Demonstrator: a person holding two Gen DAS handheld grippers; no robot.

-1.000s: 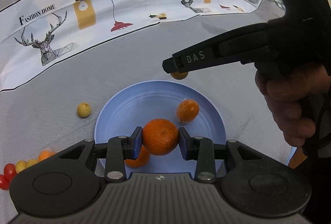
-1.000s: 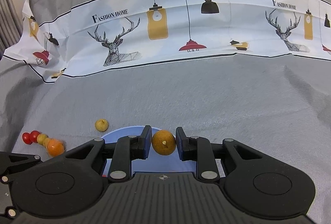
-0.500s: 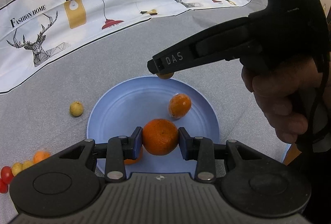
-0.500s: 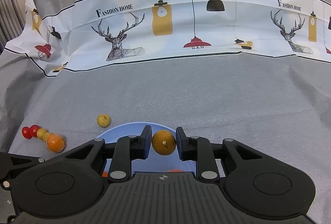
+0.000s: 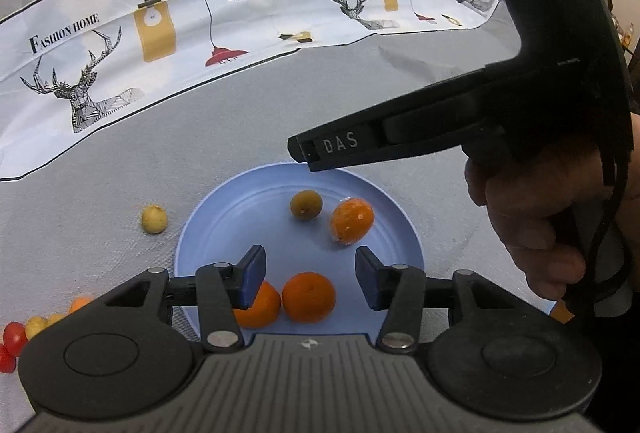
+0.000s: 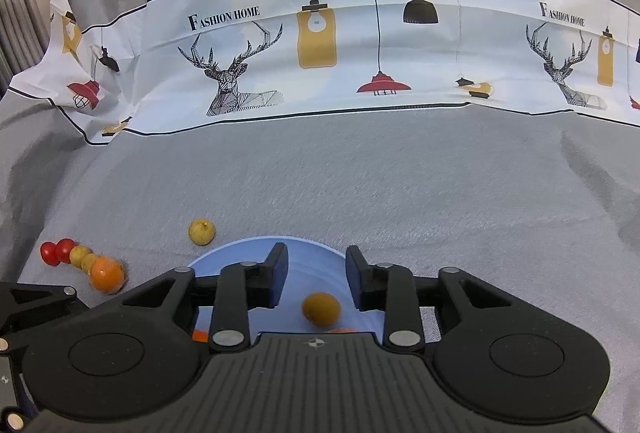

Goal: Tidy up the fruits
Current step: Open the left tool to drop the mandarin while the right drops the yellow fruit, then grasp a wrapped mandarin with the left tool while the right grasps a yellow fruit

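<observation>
A blue plate [image 5: 224, 217] lies on the grey cloth. On it are two oranges [image 5: 308, 297] [image 5: 258, 307] at the near edge, a wrapped orange [image 5: 352, 220] and a brownish-yellow fruit [image 5: 306, 205]. My left gripper [image 5: 310, 275] is open above the plate, just over the near oranges. My right gripper [image 6: 316, 279] is open and empty above the plate [image 6: 308, 253]; the brownish fruit [image 6: 321, 308] lies below it. In the left wrist view the right gripper's finger reaches in from the right over the plate's far edge.
A small yellow fruit [image 5: 154, 219] lies left of the plate, also in the right wrist view [image 6: 201, 231]. A row of red tomatoes [image 6: 54, 252], small yellow fruits and an orange [image 6: 106, 274] lies further left. A printed white cloth [image 6: 320, 45] rises at the back.
Both grippers have opened. The left one let go of the orange and the right one let go of the brownish fruit; both fruits now lie on the plate.
</observation>
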